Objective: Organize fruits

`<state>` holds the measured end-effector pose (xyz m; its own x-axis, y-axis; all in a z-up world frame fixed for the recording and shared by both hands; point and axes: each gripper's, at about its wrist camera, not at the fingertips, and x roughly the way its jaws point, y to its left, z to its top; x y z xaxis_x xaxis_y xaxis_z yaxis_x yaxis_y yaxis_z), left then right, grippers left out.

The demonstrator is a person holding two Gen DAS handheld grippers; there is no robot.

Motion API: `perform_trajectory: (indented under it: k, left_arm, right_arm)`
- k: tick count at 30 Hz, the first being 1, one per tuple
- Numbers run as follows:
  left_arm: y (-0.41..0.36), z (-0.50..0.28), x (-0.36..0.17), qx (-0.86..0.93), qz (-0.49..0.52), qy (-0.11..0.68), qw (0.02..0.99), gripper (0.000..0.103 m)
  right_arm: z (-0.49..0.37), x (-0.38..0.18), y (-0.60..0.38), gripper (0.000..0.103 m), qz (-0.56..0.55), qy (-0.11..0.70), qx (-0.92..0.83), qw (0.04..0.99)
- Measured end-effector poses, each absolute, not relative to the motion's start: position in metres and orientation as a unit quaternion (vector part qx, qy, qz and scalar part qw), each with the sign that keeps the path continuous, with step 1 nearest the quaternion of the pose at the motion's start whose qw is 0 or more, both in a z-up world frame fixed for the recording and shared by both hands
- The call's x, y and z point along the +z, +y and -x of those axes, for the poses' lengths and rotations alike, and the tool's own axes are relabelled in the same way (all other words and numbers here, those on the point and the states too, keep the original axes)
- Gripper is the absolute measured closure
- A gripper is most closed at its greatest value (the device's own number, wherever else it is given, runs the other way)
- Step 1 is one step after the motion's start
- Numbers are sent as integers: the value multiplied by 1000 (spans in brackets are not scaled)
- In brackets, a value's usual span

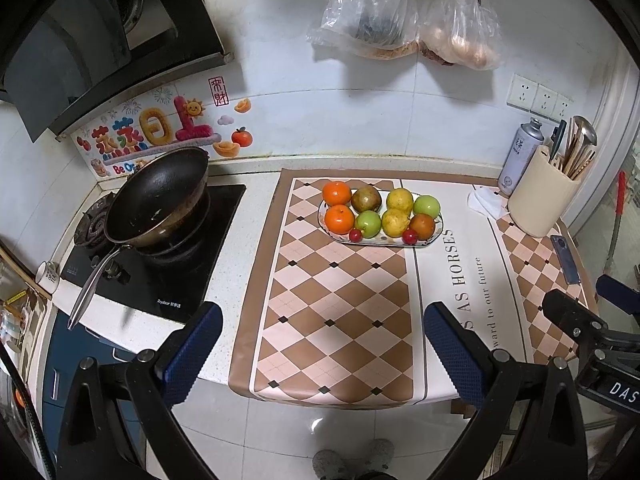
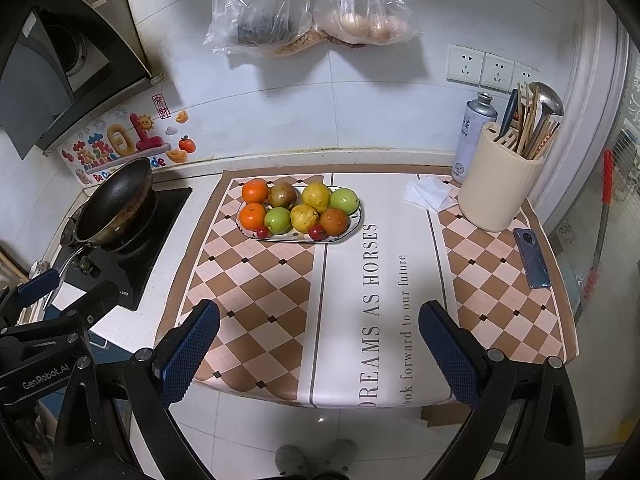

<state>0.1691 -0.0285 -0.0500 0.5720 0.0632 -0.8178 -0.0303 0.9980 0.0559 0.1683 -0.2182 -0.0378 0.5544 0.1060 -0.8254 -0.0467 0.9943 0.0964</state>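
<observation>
An oval plate (image 1: 436, 232) (image 2: 352, 229) at the back of the checkered mat holds several fruits in rows: two oranges (image 1: 338, 219) (image 2: 253, 215), two green apples (image 1: 368, 223) (image 2: 277, 220), two yellow fruits (image 1: 395, 222) (image 2: 304, 217), a brownish fruit (image 1: 365, 198) (image 2: 282, 195), a reddish-orange fruit (image 1: 421, 225) (image 2: 333, 221) and two small red ones (image 1: 409, 236) (image 2: 317, 232). My left gripper (image 1: 322, 344) is open and empty, well short of the plate. My right gripper (image 2: 320, 344) is open and empty too, also over the counter's front edge.
A wok (image 1: 158, 200) (image 2: 116, 200) sits on the stove at left. A cream utensil holder (image 1: 542, 204) (image 2: 498, 184), spray can (image 1: 520, 156) (image 2: 474, 136) and phone (image 1: 565, 254) (image 2: 532, 258) stand at right. Plastic bags (image 1: 404, 12) (image 2: 312, 8) hang on the wall.
</observation>
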Motion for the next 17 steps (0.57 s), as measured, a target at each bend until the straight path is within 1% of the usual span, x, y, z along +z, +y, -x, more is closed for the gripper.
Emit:
perform_trajectory:
  k: [17]
  left_arm:
    - [-24, -165, -42, 31, -20, 452, 891, 0]
  right_arm:
    - [-168, -35, -214, 1, -32, 471, 44, 880]
